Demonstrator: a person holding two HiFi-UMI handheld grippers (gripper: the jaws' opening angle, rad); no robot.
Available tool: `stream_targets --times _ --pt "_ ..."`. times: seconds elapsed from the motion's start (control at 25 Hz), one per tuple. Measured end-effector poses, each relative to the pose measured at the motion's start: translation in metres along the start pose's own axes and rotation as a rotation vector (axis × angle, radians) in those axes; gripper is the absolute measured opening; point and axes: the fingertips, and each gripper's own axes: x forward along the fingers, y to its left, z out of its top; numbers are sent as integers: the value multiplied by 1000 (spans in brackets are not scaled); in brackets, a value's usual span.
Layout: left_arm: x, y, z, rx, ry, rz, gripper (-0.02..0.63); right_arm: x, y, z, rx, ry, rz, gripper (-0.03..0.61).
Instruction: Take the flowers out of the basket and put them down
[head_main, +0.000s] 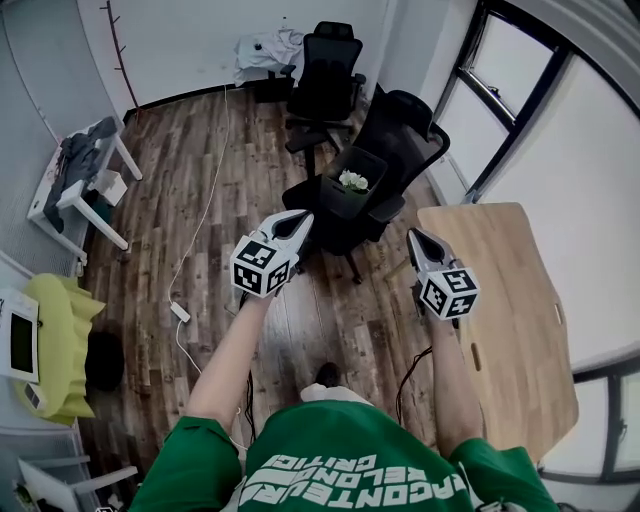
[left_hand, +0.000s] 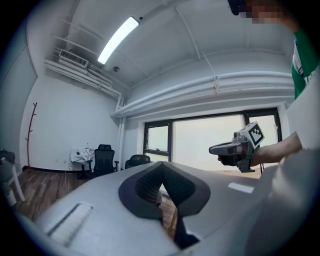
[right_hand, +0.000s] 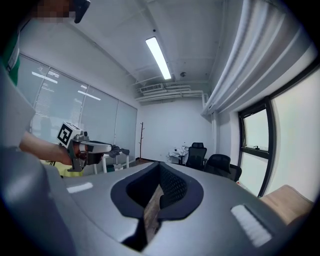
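The left tool (head_main: 302, 218) is clenched on nothing, held in the air left of the black basket (head_main: 331, 196) and nearer the person. The white flowers (head_main: 352, 181) sit inside that basket, which rests on a black office chair (head_main: 405, 130). The right tool (head_main: 414, 236), also clenched and empty, hangs right of the basket, beside the wooden counter (head_main: 510, 300).

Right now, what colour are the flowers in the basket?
Flowers: white, with some green; head view shows them best.
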Motion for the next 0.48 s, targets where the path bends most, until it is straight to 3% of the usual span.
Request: stream_targets --times 0.48 --pt "96 41 -8 -27 11 -13 17 63 -70 -7 -8 41 11 6"
